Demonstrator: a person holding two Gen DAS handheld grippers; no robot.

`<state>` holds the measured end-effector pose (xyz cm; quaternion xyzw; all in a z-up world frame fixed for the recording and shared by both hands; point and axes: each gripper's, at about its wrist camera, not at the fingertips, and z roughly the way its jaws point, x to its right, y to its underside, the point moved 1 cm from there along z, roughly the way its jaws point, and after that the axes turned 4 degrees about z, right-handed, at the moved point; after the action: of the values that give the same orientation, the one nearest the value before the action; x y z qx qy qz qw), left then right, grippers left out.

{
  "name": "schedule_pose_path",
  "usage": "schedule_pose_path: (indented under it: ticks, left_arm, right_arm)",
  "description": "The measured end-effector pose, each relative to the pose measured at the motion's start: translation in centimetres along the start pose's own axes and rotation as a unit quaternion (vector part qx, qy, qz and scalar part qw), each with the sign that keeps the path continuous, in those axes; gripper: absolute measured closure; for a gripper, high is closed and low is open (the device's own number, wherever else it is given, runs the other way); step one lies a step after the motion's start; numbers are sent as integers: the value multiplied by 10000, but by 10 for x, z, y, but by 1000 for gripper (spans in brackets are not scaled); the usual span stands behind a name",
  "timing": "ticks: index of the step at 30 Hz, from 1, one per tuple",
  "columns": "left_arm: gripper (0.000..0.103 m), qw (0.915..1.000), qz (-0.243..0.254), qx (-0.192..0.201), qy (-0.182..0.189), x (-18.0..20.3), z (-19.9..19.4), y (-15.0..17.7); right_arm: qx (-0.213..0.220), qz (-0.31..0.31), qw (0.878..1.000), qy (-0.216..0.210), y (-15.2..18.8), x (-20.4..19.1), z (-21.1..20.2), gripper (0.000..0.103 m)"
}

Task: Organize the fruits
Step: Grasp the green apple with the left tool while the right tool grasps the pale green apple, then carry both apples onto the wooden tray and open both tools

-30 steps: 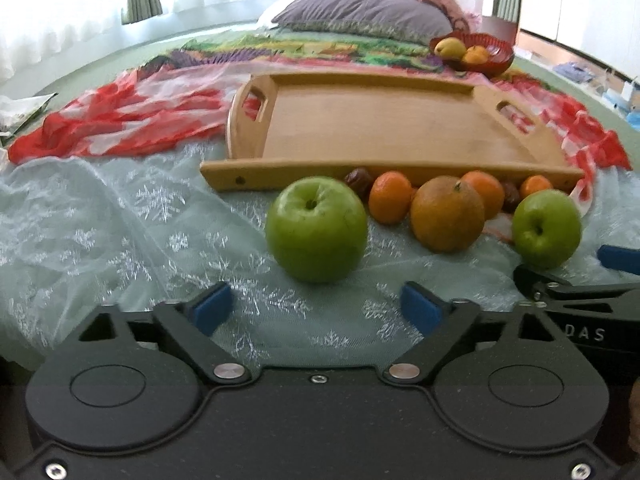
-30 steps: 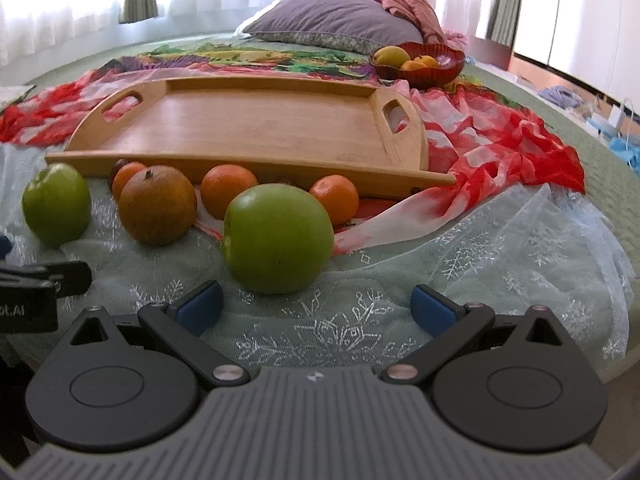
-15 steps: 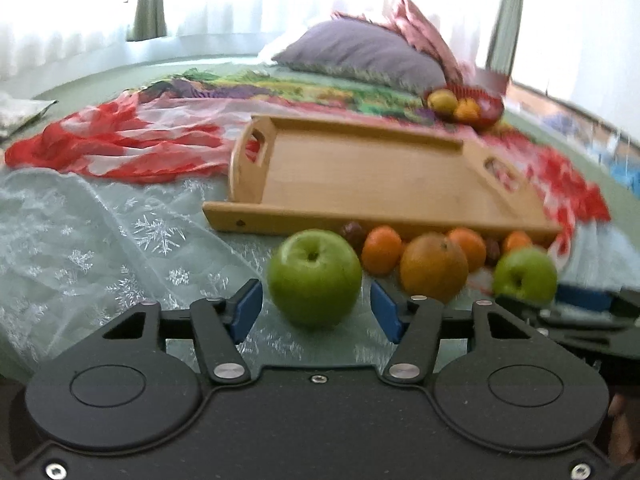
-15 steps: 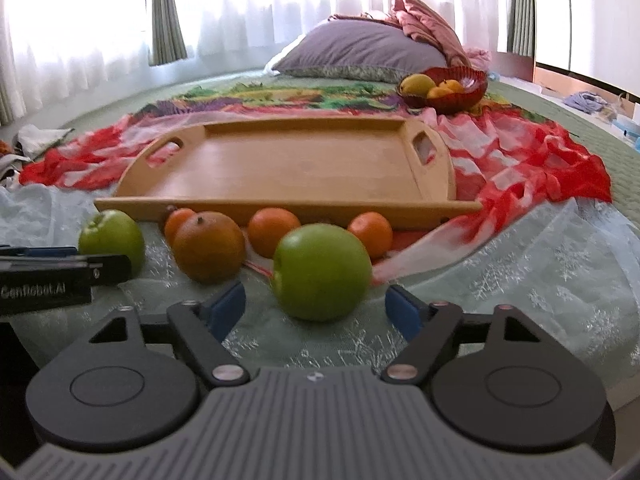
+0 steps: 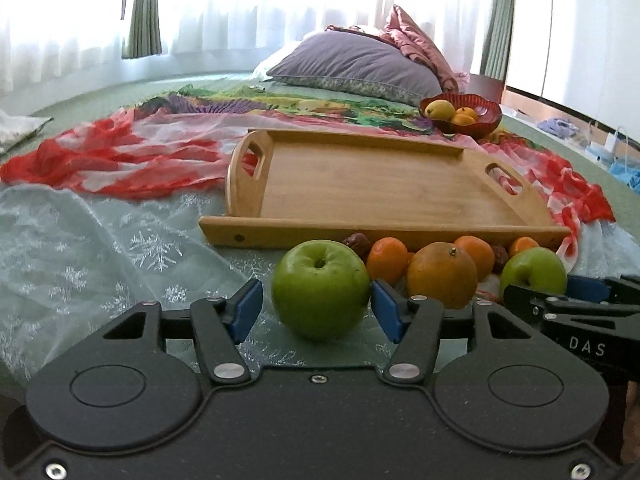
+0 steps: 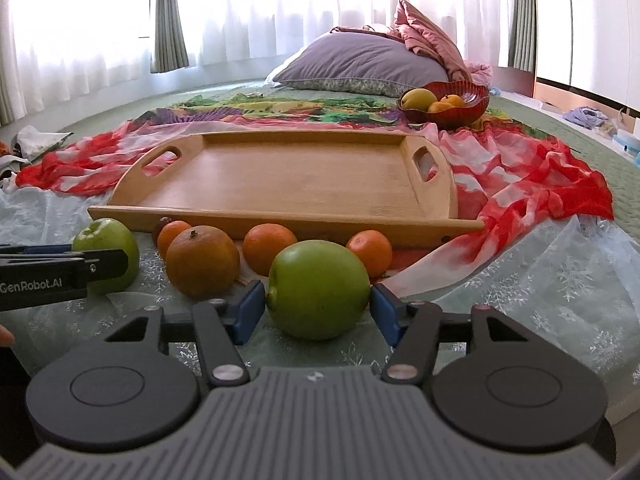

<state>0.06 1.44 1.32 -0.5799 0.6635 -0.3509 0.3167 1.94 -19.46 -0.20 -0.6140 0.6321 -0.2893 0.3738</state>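
Two green apples lie on the bed in front of a wooden tray point(image 5: 380, 233) point(image 6: 280, 224). My left gripper point(image 5: 316, 307) has its blue pads on either side of the left green apple point(image 5: 320, 284), gripping it as it rests on the cloth. My right gripper point(image 6: 318, 309) is closing on the right green apple point(image 6: 318, 288), and its pads touch both sides. Each gripper shows in the other view: the right gripper point(image 5: 560, 292) around its apple point(image 5: 532, 268), the left gripper point(image 6: 100, 260) around its apple point(image 6: 100, 236). A large orange point(image 5: 442, 274) point(image 6: 202, 260) sits between the apples.
Several mandarins point(image 6: 270, 246) and small dark fruits point(image 5: 358, 242) lie along the tray's front rim. A red bowl point(image 5: 460, 114) point(image 6: 444, 102) with fruit stands behind the tray, near a grey pillow point(image 5: 356, 66). Red and sheer white cloths point(image 6: 520, 184) cover the bed.
Both grippers' jaws went from wide open to closed in around their green apples. Both cameras tipped upward a little, so more of the window shows.
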Motion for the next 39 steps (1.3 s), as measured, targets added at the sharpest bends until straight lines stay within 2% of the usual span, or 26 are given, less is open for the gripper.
schedule_pose_path:
  ticks: [10, 12, 21, 25, 30, 39]
  left_arm:
    - [49, 10000, -42, -18, 75, -1, 9, 2]
    - [49, 10000, -71, 9, 68, -1, 7, 2]
    - [49, 9997, -47, 205, 76, -1, -11, -11]
    - [49, 9994, -71, 331, 93, -2, -15, -33]
    - [49, 9989, -47, 461, 102, -6, -6, -70]
    - [49, 9991, -171, 328, 224, -16, 51, -146]
  right_arm:
    - [70, -100, 9999, -48, -2, -1, 9, 35]
    - [47, -84, 9999, -60, -1, 0, 12, 42]
    - [262, 287, 9990, -212, -5, 9, 0, 43]
    - [451, 486, 9973, -303, -19, 15, -10, 43]
    - [597, 546, 9963, -305, -52, 25, -7, 44]
    - [362, 651, 9967, -335, -126, 50, 45, 44]
